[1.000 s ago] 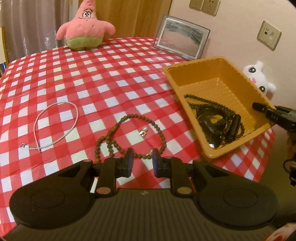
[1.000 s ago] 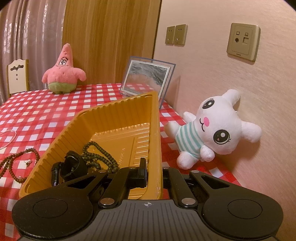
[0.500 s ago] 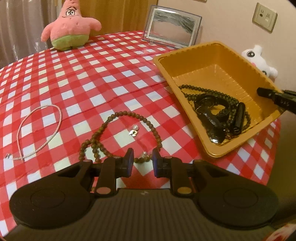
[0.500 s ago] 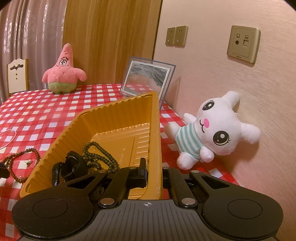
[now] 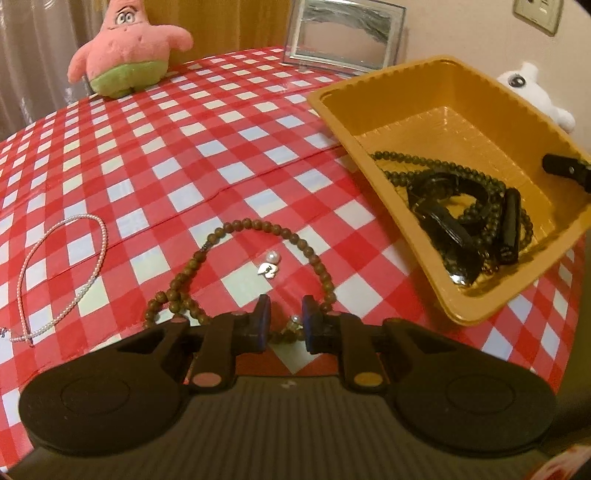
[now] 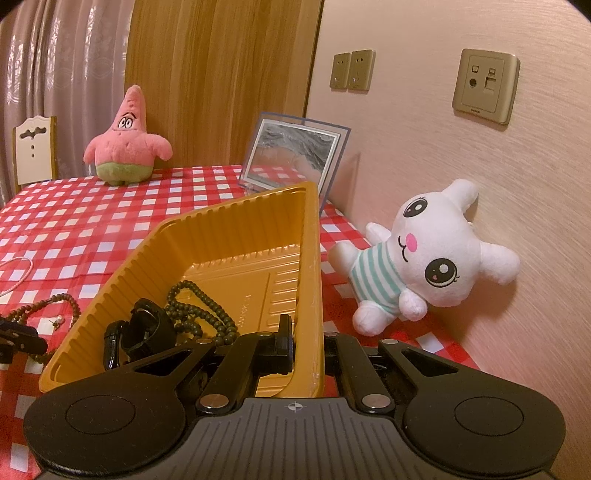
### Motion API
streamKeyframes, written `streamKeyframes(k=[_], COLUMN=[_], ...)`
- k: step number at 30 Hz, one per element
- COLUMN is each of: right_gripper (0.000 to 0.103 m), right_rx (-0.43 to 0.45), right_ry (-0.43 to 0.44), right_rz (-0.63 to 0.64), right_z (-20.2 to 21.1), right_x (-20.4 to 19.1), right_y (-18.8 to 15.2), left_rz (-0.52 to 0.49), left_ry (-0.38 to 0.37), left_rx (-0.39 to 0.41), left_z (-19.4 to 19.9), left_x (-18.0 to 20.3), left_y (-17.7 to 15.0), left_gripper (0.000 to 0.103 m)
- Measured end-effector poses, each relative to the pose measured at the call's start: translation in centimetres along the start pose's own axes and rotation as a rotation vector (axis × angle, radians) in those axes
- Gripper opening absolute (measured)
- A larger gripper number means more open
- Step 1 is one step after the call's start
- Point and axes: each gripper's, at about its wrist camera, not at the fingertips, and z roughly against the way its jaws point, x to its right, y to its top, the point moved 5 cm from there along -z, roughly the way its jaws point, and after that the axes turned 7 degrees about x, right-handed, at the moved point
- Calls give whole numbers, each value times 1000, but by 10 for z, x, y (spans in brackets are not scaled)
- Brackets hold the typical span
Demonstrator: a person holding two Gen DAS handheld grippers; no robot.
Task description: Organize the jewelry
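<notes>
A brown bead necklace (image 5: 255,225) lies looped on the checked cloth, with a small pearl earring (image 5: 271,264) inside the loop. My left gripper (image 5: 286,326) is open and low over the loop's near end, its fingers either side of the beads. A pink pearl necklace (image 5: 62,273) lies to the left. The orange tray (image 5: 436,74) holds a dark bead string (image 5: 421,162) and a black watch (image 5: 443,218). My right gripper (image 6: 306,347) is shut on the tray's near right wall (image 6: 314,280), tilting it.
A pink starfish plush (image 5: 125,48) and a framed picture (image 5: 343,33) stand at the table's back. A white bunny plush (image 6: 424,254) leans on the wall right of the tray. The table edge runs just behind the tray. A chair (image 6: 33,147) stands far left.
My left gripper has moved forward and down to the near end of the brown necklace. The right gripper and the tray have stayed put.
</notes>
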Motion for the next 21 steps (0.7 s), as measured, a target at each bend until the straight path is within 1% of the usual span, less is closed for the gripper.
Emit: streamKeyframes(k=[7,10,12,18,21], right_gripper=[4,4,4,4,4], right_rx=[-2,-3,-4,-5,-4], right_ry=[0,-1,-1,-1,-1], right_rz=[1,1,1,0,1], right_z=[0,0,0,0,0], right_x=[0,1,1,1,1], right_y=[-2,-2,-2,-2,-2], left_rz=[-5,-3,6,-46,-38], left_ry=[-13,-6,2,-5,0], left_rx=[2,4,-23,-21,-20], left_z=[5,4,-1,0,0], left_x=[3,0,-3,2,2], left_y=[-5,-3,-3,-5,-5], left_gripper=[16,16,14,12,10])
